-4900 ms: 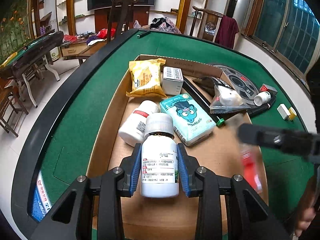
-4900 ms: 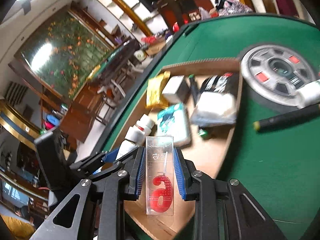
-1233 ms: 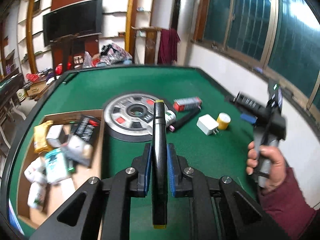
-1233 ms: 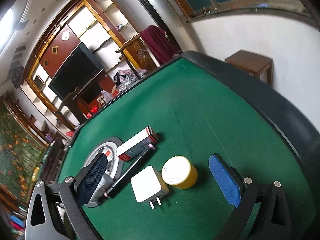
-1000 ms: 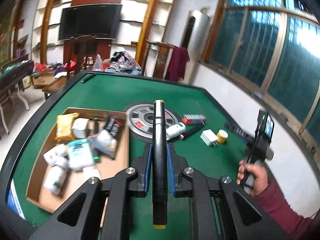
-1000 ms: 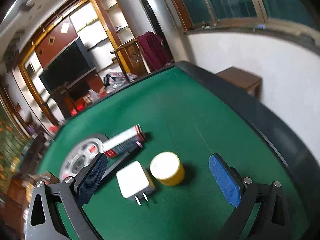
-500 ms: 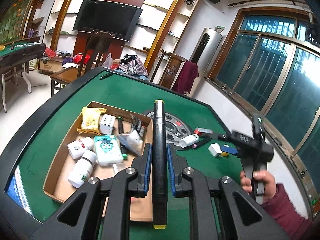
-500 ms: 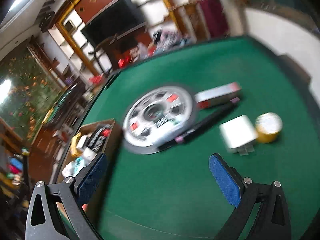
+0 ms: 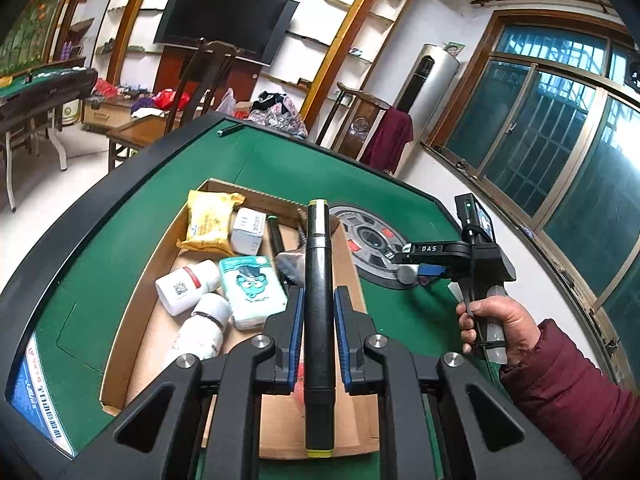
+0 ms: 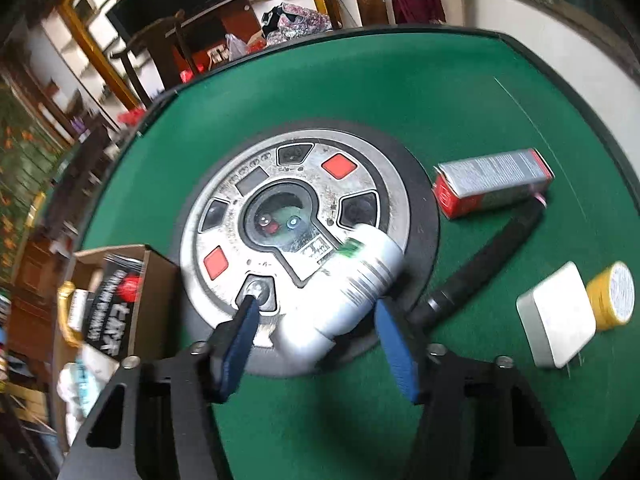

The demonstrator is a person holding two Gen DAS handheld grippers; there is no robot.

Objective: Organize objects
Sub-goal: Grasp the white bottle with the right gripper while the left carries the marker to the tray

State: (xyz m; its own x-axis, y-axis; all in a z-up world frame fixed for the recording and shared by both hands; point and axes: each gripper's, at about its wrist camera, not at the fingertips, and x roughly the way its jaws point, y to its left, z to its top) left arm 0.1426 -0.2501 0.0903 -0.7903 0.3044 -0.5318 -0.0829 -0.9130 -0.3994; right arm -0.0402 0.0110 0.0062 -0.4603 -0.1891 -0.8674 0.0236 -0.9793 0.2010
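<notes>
My left gripper (image 9: 318, 300) is shut on a black marker (image 9: 319, 276) with yellow-green ends, held upright over the near end of an open cardboard box (image 9: 136, 320). In the box lie white bottles (image 9: 186, 286), a teal tissue pack (image 9: 252, 290) and a yellow packet (image 9: 208, 220). My right gripper (image 10: 316, 308) points down at a white bottle (image 10: 356, 276) lying on the round metal panel (image 10: 280, 184). Its jaws are closing, the bottle sits between the blue pads (image 10: 240, 340), and a gap shows on the left side.
On the green felt to the right lie a red and silver carton (image 10: 492, 180), a second black marker (image 10: 480, 268), a white charger (image 10: 556, 316) and a yellow jar (image 10: 612, 296). A hand (image 9: 496, 320) in a maroon sleeve holds the right gripper (image 9: 416, 268).
The left gripper carried the marker from the table's middle to above the box. The right gripper swung left from the charger and jar to the white bottle, and its jaws narrowed.
</notes>
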